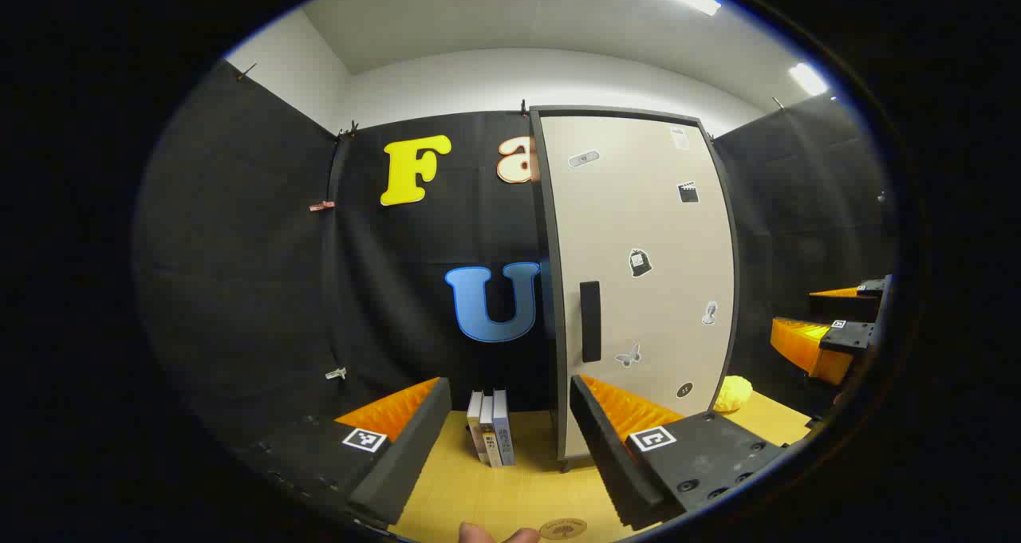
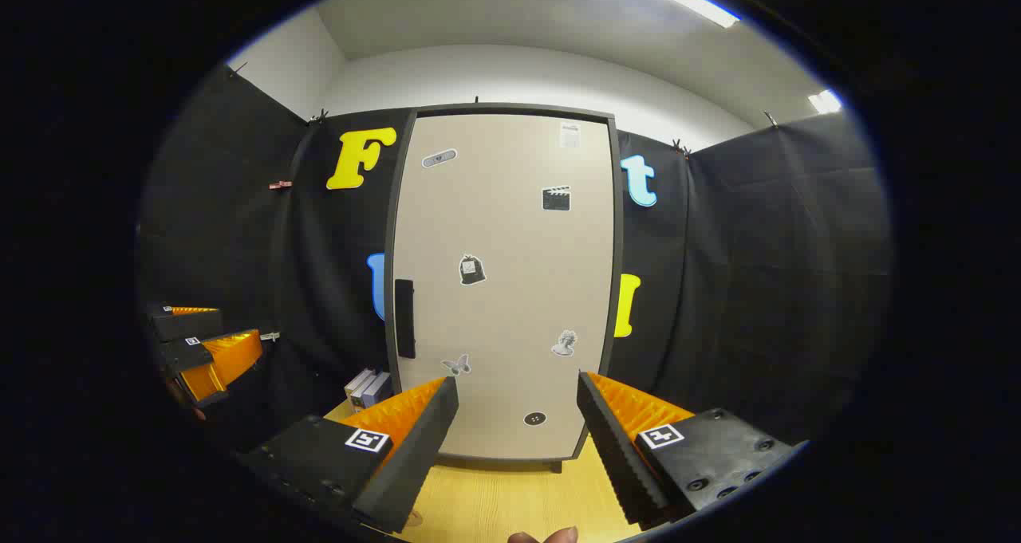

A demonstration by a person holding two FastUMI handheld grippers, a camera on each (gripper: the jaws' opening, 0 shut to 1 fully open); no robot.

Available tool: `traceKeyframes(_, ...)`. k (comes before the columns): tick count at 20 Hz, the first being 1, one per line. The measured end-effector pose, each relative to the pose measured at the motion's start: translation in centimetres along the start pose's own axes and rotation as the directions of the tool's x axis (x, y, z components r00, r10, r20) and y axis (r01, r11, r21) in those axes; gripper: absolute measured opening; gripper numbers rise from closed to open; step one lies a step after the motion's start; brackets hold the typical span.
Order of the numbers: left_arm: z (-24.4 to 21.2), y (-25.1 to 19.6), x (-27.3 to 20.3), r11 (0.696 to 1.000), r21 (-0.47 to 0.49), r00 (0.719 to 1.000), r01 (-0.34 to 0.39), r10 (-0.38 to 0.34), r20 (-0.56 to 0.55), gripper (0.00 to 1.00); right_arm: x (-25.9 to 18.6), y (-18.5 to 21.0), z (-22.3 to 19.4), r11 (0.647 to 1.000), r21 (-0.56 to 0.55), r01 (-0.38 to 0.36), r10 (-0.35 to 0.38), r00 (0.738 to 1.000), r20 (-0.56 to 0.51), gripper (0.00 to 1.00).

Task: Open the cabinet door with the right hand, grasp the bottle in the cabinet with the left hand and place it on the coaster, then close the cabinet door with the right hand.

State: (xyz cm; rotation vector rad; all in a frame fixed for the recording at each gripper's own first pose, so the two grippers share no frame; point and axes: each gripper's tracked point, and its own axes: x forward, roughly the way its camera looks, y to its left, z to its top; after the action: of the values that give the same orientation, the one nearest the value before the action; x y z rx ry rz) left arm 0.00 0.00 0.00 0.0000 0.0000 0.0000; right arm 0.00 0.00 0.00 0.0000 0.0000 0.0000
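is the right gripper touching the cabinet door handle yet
Apart. In the right gripper view the right gripper hangs open in front of the closed cabinet door; the handle sits up-left, clear of both fingers.

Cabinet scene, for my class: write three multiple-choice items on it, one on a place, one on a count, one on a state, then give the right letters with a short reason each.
1. Where do the books stand?
A. on top of the cabinet
B. on the table, beside the cabinet on the handle's side
C. between the left gripper's fingers

2. How many books stand there?
A. one
B. three
C. six

3. What is the state of the cabinet door?
A. shut
B. wide open
C. taken off

Answers:
1 B: in the left gripper view they stand upright on the wooden top next to the cabinet, on the side of the handle.
2 B: three spines show side by side.
3 A: in the right gripper view the door lies flush in its frame, and the right gripper is open, short of the handle.
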Motion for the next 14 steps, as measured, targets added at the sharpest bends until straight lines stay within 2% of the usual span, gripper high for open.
traceKeyframes(14,-0.13,-0.16,-0.06,1.0,-0.006,1.0,0.008,-0.008,0.017,0.95,-0.58,0.0,-0.65,0.999,0.033,-0.002,0.002,1.0,0.009,0.98)
